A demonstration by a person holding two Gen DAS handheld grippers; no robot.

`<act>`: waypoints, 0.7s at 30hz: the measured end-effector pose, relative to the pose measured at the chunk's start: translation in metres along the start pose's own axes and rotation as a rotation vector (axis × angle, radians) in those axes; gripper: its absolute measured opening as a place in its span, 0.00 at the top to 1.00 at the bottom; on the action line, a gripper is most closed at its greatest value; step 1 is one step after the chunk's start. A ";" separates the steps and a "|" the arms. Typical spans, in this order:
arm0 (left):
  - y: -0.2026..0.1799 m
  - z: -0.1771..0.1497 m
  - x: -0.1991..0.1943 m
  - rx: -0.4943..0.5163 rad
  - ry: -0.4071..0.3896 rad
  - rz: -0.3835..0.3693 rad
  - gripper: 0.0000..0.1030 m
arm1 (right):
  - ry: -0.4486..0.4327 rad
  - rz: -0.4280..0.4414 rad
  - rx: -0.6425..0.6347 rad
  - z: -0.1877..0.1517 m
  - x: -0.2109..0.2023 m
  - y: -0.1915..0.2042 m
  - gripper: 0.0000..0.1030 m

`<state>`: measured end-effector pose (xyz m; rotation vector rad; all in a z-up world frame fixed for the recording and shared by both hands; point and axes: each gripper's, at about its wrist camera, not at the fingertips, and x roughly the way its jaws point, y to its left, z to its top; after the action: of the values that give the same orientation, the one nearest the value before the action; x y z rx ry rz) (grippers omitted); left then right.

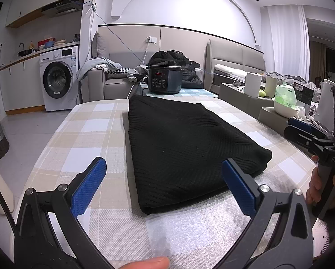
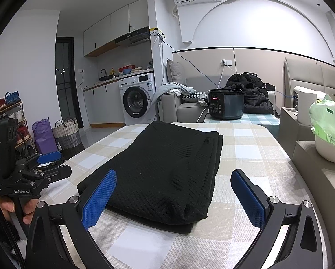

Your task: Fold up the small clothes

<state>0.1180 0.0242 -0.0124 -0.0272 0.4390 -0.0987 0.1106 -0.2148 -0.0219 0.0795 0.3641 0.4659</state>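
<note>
The black knit garment (image 1: 178, 148) lies folded flat on the checked worktop (image 1: 82, 134), just in front of both claws. The left claw (image 1: 165, 186) and the right claw (image 2: 174, 198) are both spread apart and hold nothing, each in a hand.

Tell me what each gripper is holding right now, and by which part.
Nothing is held. The left gripper and right gripper both stand open, short of the folded black garment, which lies free on the checked tablecloth.
</note>
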 end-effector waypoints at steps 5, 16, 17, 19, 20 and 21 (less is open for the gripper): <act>0.001 0.000 0.000 0.001 0.000 0.001 0.01 | 0.000 -0.002 0.001 0.000 0.000 0.000 0.00; -0.001 0.001 -0.001 0.008 -0.003 0.006 0.01 | -0.002 -0.001 0.001 -0.001 -0.001 0.002 0.00; -0.001 0.001 -0.001 0.008 -0.003 0.005 0.01 | -0.002 -0.002 -0.001 -0.001 -0.001 0.002 0.00; -0.001 0.001 -0.001 0.007 -0.002 0.004 0.01 | -0.002 -0.001 -0.002 -0.001 -0.001 0.002 0.00; -0.001 0.001 -0.001 0.007 -0.001 0.002 0.01 | -0.001 -0.001 -0.002 -0.001 -0.001 0.002 0.00; 0.000 0.001 -0.001 0.006 0.000 0.002 0.01 | -0.001 -0.002 -0.003 -0.001 -0.001 0.002 0.00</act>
<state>0.1176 0.0239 -0.0108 -0.0209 0.4392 -0.0982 0.1087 -0.2131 -0.0224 0.0762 0.3625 0.4648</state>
